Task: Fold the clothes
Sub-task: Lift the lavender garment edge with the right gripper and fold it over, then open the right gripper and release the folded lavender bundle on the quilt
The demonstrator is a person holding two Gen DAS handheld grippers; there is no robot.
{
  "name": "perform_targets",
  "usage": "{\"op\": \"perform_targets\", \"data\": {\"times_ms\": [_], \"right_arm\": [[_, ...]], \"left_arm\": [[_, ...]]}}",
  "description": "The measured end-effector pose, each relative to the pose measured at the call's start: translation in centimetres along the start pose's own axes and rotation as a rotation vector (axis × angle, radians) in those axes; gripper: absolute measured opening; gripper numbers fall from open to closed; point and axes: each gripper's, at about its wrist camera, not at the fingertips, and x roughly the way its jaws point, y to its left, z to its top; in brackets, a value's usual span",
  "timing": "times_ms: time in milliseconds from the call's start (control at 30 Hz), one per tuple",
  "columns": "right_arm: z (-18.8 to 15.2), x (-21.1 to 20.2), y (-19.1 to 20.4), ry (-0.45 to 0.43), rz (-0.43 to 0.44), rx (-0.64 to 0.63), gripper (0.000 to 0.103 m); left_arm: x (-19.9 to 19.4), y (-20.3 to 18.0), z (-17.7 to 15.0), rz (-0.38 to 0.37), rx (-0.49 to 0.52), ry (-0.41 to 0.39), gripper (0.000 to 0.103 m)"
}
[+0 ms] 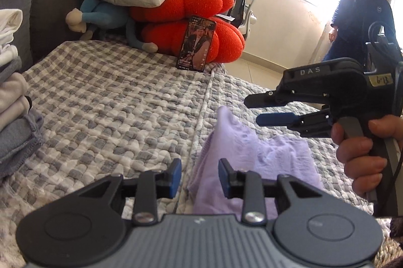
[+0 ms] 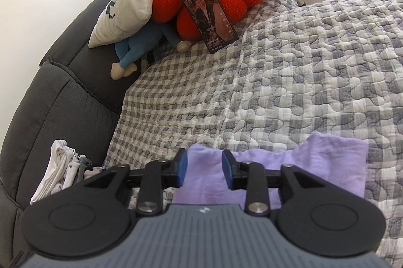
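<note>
A lilac garment [image 1: 254, 154] lies rumpled on the grey-white checked quilt [image 1: 113, 104]. It also shows in the right wrist view [image 2: 314, 167], lying flatter. My left gripper [image 1: 199, 177] is open and empty, just above the garment's left edge. My right gripper [image 2: 204, 168] is open and empty over the garment's near left part. In the left wrist view the right gripper [image 1: 254, 109] hovers above the garment's far end, jaws apart, held in a hand.
A stack of folded white and grey clothes [image 1: 12, 101] sits at the left by the dark sofa back [image 2: 63, 96]. A phone [image 1: 197, 43] leans on red cushions [image 1: 201, 16], beside a pillow and a blue plush toy. A person [image 1: 360, 13] stands at the back right.
</note>
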Motion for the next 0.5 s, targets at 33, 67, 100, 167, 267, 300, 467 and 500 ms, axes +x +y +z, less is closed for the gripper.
{"op": "perform_targets", "data": {"times_ms": [33, 67, 100, 167, 267, 300, 467, 500], "right_arm": [[0.0, -0.3, -0.1, -0.008, -0.006, -0.005, 0.038], [0.1, -0.6, -0.2, -0.016, -0.013, -0.010, 0.038], [0.1, -0.8, -0.3, -0.024, -0.019, -0.015, 0.038], [0.1, -1.2, -0.6, -0.040, -0.052, -0.037, 0.038], [-0.2, -1.5, -1.0, -0.049, -0.121, -0.092, 0.038], [-0.4, -1.5, -1.2, -0.045, -0.138, -0.104, 0.038], [-0.9, -1.7, -2.5, -0.021, -0.209, -0.131, 0.038], [-1.0, -1.8, -2.8, -0.016, -0.223, -0.130, 0.038]], "left_arm": [[0.1, -0.1, 0.3, -0.002, 0.002, -0.006, 0.033], [0.2, -0.4, 0.6, -0.009, 0.010, -0.012, 0.033], [0.3, -0.7, 0.8, -0.018, 0.021, -0.018, 0.032], [0.8, -1.7, 1.3, -0.048, 0.066, -0.028, 0.031], [2.3, -3.2, 1.8, -0.076, 0.132, -0.027, 0.025], [3.0, -3.7, 1.9, -0.080, 0.153, -0.020, 0.024], [7.1, -4.7, 1.7, -0.039, 0.224, 0.031, 0.023], [7.8, -4.6, 1.5, -0.024, 0.229, 0.038, 0.023]]}}
